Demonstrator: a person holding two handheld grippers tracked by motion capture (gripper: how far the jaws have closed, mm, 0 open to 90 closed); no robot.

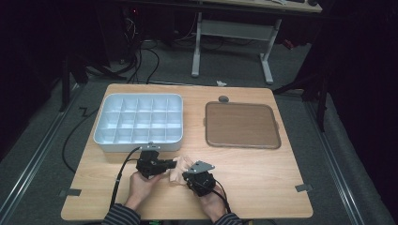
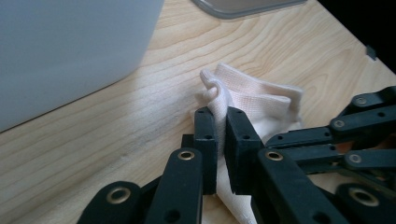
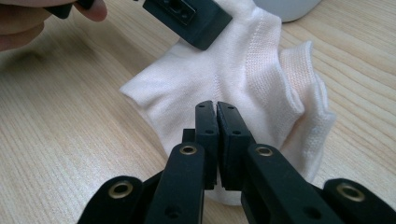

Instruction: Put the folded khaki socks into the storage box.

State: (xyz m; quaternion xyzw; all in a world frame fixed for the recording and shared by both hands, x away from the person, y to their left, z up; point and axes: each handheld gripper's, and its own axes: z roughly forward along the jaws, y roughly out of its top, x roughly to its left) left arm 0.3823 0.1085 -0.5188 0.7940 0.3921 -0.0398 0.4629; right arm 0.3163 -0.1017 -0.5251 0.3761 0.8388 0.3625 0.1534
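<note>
A pale pink sock (image 1: 179, 169) lies crumpled on the wooden table near its front edge, between my two grippers. My left gripper (image 1: 174, 164) comes in from the left, and in its own view its jaws (image 2: 222, 116) are shut on a fold of the sock (image 2: 261, 100). My right gripper (image 1: 187, 176) sits just right of it. In the right gripper view the right gripper (image 3: 216, 109) is pressed together on the sock's near edge (image 3: 233, 65), with the left gripper's jaw (image 3: 187, 16) pinching the far side. The right gripper's linkage (image 2: 355, 135) shows beside the sock.
A white compartment box (image 1: 138, 123) stands behind the grippers at back left. A brown tray (image 1: 241, 124) lies at back right, with a small grey round object (image 1: 223, 99) behind it. Bare wood stretches to the right and along the front edge (image 1: 263, 187).
</note>
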